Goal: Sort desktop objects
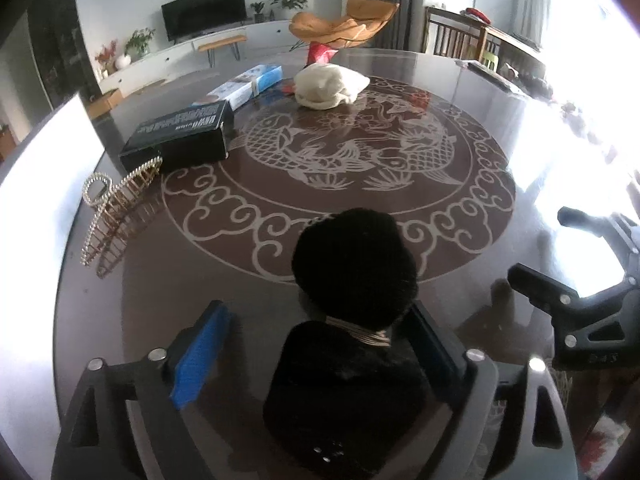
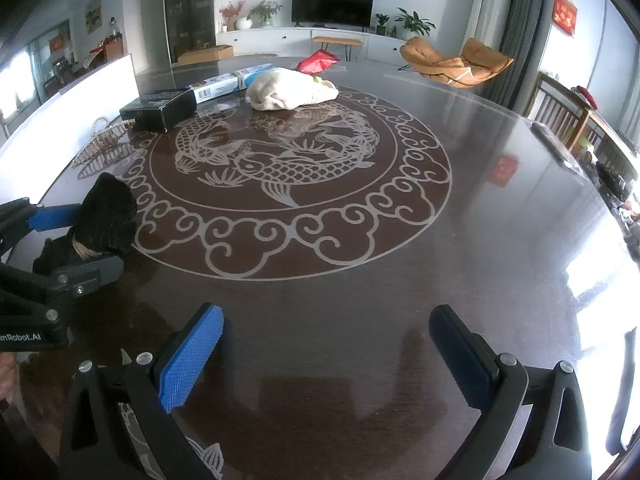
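The black bow [image 1: 352, 320] is seen lying lengthwise between the left gripper's [image 1: 316, 344] open jaws, ungripped, while the right gripper [image 2: 326, 360] is held open and empty, farther off.

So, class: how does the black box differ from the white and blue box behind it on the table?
The black box is dark with pale lettering; the white and blue box is light. The black box looks shorter and chunkier; the white and blue box looks long and slim. The black box lies nearer the camera. Both lie flat on the table.

Both wrist views close, angled down, sharing the table [image 1: 460, 92] [image 2: 500, 240]
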